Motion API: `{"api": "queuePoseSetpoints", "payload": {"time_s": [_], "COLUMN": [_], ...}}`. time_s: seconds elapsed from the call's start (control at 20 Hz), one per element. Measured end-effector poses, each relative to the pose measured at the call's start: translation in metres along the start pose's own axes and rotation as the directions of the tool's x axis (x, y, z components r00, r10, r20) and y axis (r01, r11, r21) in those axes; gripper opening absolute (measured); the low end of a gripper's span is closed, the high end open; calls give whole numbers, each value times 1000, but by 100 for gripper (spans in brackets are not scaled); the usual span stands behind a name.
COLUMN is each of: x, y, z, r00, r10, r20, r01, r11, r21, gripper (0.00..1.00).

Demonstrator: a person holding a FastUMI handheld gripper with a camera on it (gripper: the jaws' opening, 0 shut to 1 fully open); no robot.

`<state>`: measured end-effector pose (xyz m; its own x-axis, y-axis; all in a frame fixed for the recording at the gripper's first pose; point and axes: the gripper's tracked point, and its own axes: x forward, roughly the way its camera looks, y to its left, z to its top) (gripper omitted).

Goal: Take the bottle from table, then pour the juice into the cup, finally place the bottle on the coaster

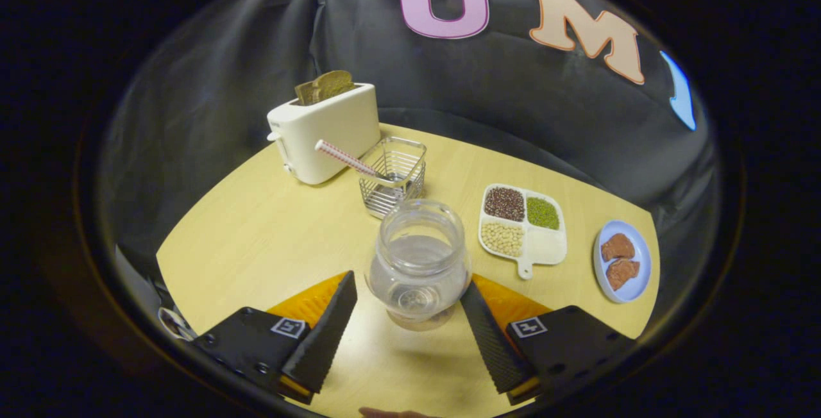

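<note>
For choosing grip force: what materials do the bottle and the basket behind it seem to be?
The bottle, between the open tongs, looks like clear glossy glass or hard plastic: the table shows through. The basket looks like shiny metal wire, an open grid.

Gripper-mounted fisheye, close above the table [256,232], facing forward and down.

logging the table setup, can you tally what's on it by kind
Glass jar, between the open tongs: 1
Toaster with bread: 1
Wire basket holding a straw: 1
Divided tray of beans: 1
Blue plate with brown pieces: 1
Total: 5
</note>
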<state>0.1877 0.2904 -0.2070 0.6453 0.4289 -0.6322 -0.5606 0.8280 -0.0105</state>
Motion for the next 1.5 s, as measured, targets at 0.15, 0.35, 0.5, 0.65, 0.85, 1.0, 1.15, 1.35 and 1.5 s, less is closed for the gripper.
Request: {"api": "queuePoseSetpoints", "payload": {"time_s": [0.15, 0.35, 0.5, 0.65, 0.85, 1.0, 1.15, 1.35, 1.5], "x": [-17, -48, -76, -103, -138, -175, -218, -279, -322], "y": [0, 0, -6, -16, -31, -49, -74, -107, -133], "z": [5, 12, 23, 32, 38, 58, 83, 119, 137], "r00": [999, 998, 993, 986, 974, 949, 908, 831, 770], "r10": [-11, -15, -36, -69, -113, -163, -229, -309, -364], "r20": [31, 66, 112, 153, 197, 270, 350, 463, 525], "r01": [11, 12, 27, 51, 82, 115, 160, 200, 227], "r11": [1000, 999, 996, 992, 984, 976, 964, 942, 924], "r21": [5, 48, 81, 118, 156, 186, 215, 270, 307], "gripper": [99, 99, 99, 99, 99, 99, 99, 99, 99]}}
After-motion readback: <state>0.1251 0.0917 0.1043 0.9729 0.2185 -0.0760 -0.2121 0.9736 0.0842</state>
